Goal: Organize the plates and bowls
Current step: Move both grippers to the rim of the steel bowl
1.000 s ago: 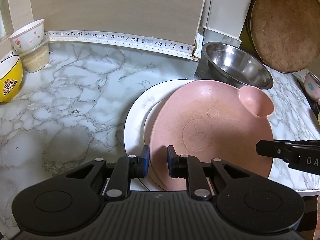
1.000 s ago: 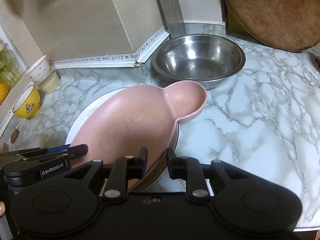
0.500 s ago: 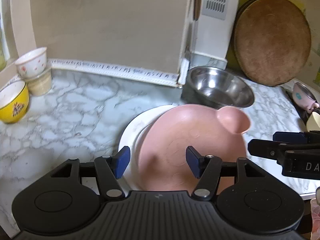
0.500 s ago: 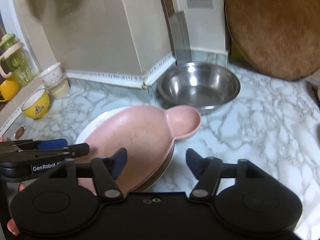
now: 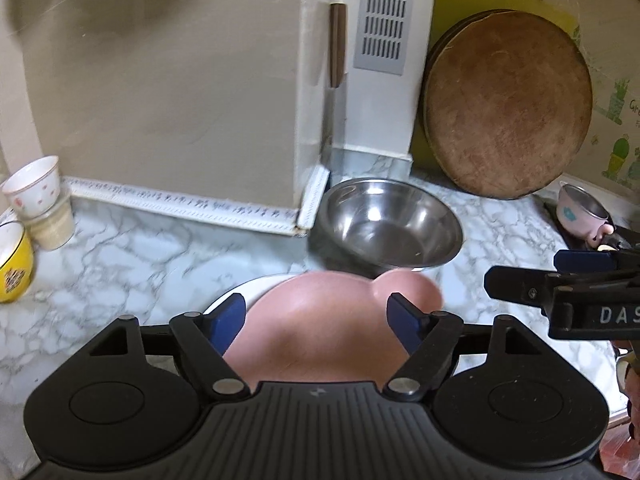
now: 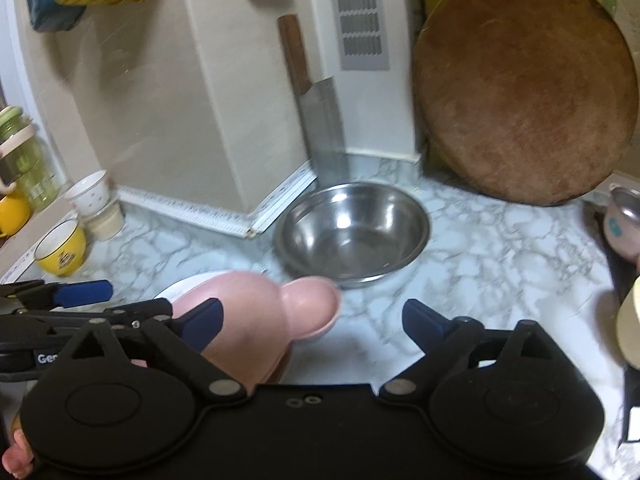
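Note:
A pink plate (image 5: 320,332) with a small round side cup lies on a white plate (image 5: 240,292) on the marble counter. My left gripper (image 5: 316,312) hovers above its near edge, jaws opening wide, pads off the plate. In the right wrist view the pink plate (image 6: 248,320) and the white plate (image 6: 176,290) sit low and left. My right gripper (image 6: 312,316) is above the plate's right edge, jaws opening, nothing between its pads. Each gripper shows in the other's view: the right gripper (image 5: 520,284) and the left gripper (image 6: 80,300).
A steel bowl (image 5: 388,224) stands just behind the plates. At the far left are a yellow bowl (image 5: 10,268) and a flowered white cup (image 5: 34,188) stacked on a beige one. A round wooden board (image 5: 508,104) and a cleaver (image 6: 324,128) lean on the wall. A small pink pot (image 5: 580,216) is far right.
Both grippers opened and let go of the pink plate's near rim, then rose and drew back. The plate stays on the white plate.

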`<state>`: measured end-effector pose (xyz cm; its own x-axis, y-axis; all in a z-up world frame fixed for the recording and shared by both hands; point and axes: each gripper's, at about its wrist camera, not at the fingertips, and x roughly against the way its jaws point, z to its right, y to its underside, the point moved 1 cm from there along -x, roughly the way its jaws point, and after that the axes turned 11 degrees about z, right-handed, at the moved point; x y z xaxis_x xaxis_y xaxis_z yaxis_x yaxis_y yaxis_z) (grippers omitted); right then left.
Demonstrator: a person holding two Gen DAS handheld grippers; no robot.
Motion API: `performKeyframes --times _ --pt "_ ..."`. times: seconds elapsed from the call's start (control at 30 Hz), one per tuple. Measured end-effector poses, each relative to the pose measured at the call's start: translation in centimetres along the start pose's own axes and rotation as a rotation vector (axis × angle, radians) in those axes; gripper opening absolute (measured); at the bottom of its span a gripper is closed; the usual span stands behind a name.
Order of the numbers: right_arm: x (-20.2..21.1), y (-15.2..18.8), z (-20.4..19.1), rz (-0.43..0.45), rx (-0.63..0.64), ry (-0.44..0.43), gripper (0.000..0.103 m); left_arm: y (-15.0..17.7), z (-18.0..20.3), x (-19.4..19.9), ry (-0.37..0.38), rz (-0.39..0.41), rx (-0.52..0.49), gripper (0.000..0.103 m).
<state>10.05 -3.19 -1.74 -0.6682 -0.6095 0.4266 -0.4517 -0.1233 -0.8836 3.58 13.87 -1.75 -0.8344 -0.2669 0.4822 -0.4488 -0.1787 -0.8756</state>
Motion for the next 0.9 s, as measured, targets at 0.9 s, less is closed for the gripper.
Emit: performKeyframes --times 0.9 --pt "-10.7 -5.4 9.8 -0.021 0.059 0.071 0.103 -4.7 4.3 -14.1 -0.102 -0.074 0.052 0.092"
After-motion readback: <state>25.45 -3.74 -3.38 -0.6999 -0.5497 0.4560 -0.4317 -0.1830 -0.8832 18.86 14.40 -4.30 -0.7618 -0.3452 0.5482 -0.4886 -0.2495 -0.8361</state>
